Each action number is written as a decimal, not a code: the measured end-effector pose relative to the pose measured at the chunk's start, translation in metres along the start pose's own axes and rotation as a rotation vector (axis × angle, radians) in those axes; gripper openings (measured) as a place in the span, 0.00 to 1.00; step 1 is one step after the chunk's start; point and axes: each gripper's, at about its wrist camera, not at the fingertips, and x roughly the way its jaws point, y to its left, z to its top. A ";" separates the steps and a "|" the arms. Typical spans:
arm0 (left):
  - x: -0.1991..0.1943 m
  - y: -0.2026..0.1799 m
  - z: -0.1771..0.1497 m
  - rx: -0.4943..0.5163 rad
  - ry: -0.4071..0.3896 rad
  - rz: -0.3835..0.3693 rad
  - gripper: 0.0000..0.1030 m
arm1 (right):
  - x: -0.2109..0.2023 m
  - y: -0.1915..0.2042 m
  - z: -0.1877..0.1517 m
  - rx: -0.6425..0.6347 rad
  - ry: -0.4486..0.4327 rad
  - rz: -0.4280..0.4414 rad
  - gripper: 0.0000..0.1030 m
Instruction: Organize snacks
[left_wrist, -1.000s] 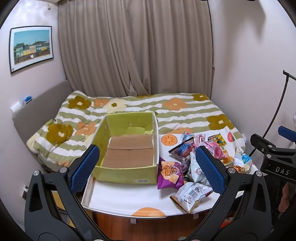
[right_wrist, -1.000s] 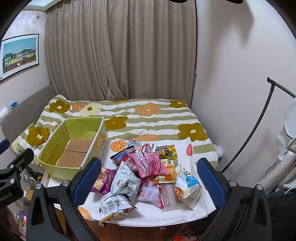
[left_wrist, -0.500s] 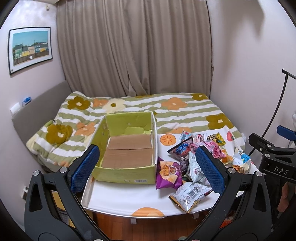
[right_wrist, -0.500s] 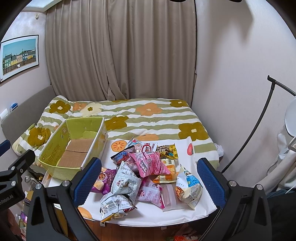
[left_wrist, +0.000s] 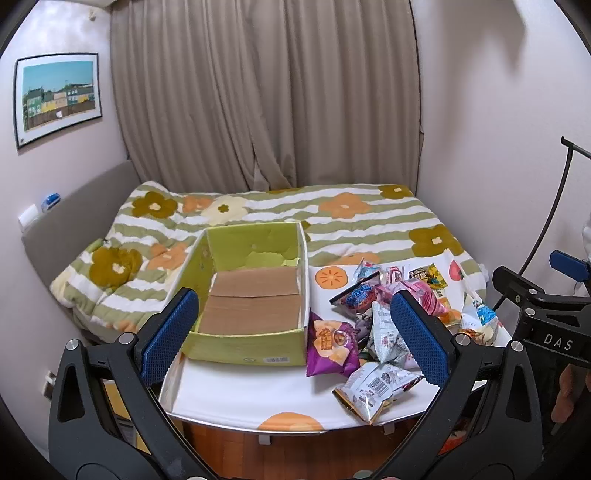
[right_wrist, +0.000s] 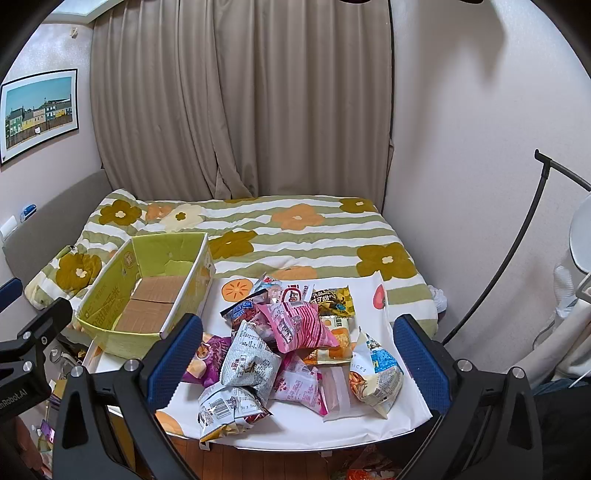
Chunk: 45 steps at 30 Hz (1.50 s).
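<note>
Snacks (right_wrist: 288, 347) piled loose on right half of white table (left_wrist: 258, 391), none boxed. Green cardboard box (left_wrist: 247, 295) on left half, open-topped, only brown cardboard flaps on its floor. Purple bag (left_wrist: 330, 341) touching box's right wall at near corner; grey-white bag (left_wrist: 386, 332) just beside it, another grey-white bag with barcode (left_wrist: 373, 387) nearest the table's front edge. Pink bag (right_wrist: 299, 325) on top of heap, overlapping several packs beneath. Yellow-black pack (right_wrist: 332, 301) at far side, blue-and-cream bag (right_wrist: 376, 373) alone at right edge, clear flat packet (right_wrist: 336, 387) beside it.

Left gripper (left_wrist: 293, 332) held wide apart, empty, short of table, framing box and left part of heap. Right gripper (right_wrist: 297, 360) likewise spread, empty, framing pile. Neither touching anything. Blue pads (left_wrist: 170, 328) hid box's near-left corner in left view; right gripper's left pad (right_wrist: 173, 358) covered most of purple bag in right view.

Around: bed with striped floral quilt (right_wrist: 295, 232) directly behind table, beige curtain (left_wrist: 266, 92) beyond, framed picture (left_wrist: 57, 98) on left wall, black curved stand (right_wrist: 517, 258) at right. Other gripper's black frame visible at each view's edge.
</note>
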 end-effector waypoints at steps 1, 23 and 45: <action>0.000 0.000 0.000 0.000 0.000 0.000 1.00 | 0.000 0.000 0.001 0.000 0.000 0.000 1.00; 0.045 -0.023 -0.024 -0.042 0.179 -0.016 1.00 | 0.021 -0.020 -0.014 0.007 0.079 0.030 1.00; 0.164 -0.136 -0.159 0.291 0.436 -0.082 1.00 | 0.140 -0.105 -0.098 0.085 0.341 0.021 1.00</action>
